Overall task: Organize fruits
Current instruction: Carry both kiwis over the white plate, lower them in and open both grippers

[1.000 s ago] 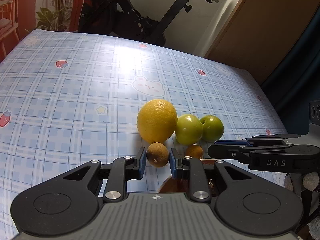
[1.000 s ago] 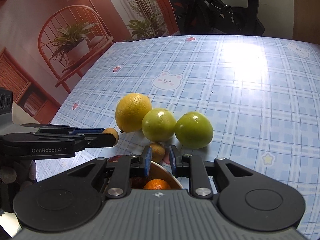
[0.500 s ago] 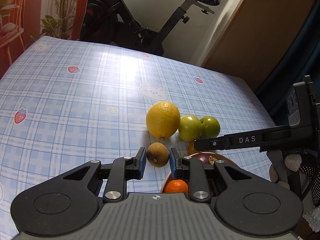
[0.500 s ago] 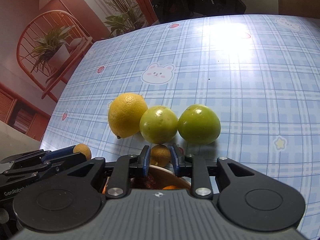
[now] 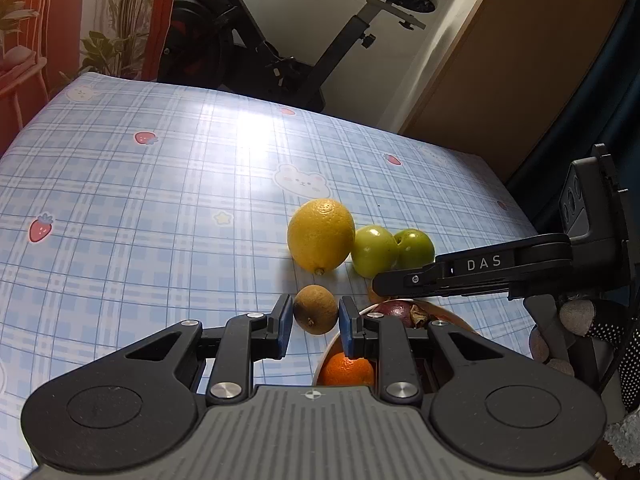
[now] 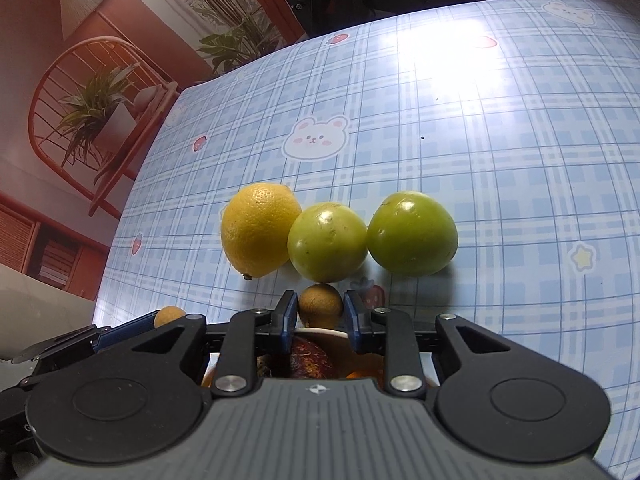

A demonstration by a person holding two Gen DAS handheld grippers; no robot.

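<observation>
We are lining up fruit on the table (image 5: 120,184). Our left gripper (image 5: 315,317), low in the middle of its view, squeezes a small brown fruit (image 5: 315,314). To the right, our right gripper (image 6: 321,313) pinches another (image 6: 321,309) (just below the green ones (image 6: 327,236)). Next we set both down by the lemon (image 5: 321,234). Since before, the right gripper has rolled.

You've got one readable mark: "DAS" in white letters on the black arm of the right gripper (image 5: 376,280), at about 3 o'clock in the left wrist view. Nothing legible in the right wrist view.
</observation>
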